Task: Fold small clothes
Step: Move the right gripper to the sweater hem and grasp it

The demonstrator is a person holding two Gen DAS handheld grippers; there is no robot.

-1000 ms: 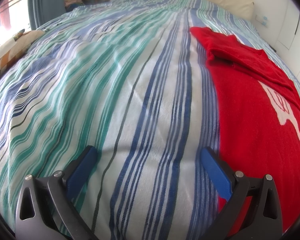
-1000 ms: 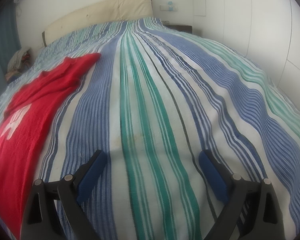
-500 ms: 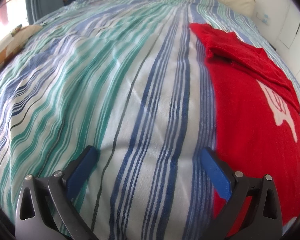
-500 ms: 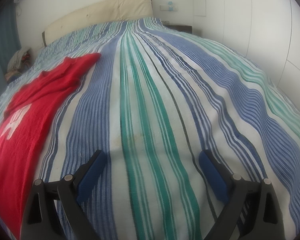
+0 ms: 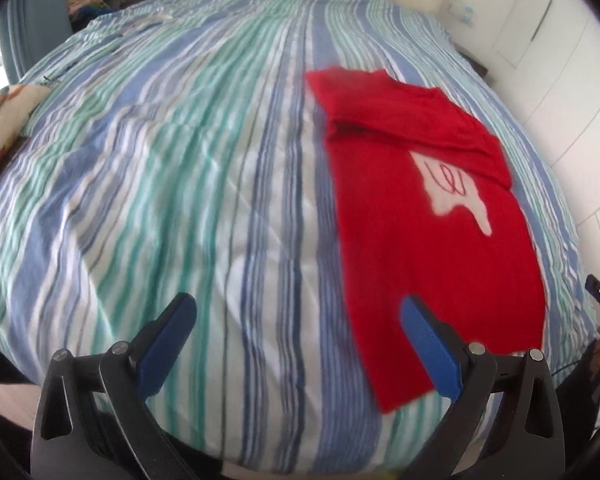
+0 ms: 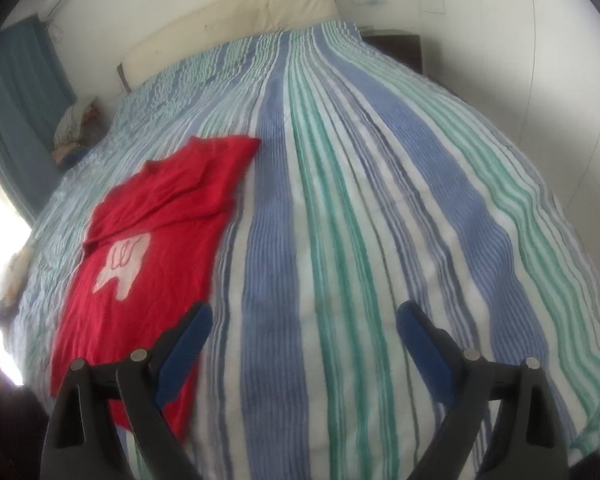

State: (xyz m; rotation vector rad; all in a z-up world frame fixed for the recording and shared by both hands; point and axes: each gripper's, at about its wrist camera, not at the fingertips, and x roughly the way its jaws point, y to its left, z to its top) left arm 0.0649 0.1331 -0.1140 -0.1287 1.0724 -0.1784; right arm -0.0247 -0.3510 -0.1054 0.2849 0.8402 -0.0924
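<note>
Red shirt between our two hands, long axis running away from the fingers

Our left gripper (image 5: 296,332) has its fingers spread and holding nothing, and the red shirt (image 5: 428,232) lies ahead and right of them, its near hem just behind the right finger. Our right gripper (image 6: 304,336) is spread and bare too, the shirt (image 6: 152,248) ahead-left, behind its left finger. We judge both about equally near. The shirt lies on the striped bed (image 6: 380,200); we see no containers.

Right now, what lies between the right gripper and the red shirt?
Nothing but striped bedspread, seen from the right wrist; the open right gripper holds nothing beside the red shirt.
</note>
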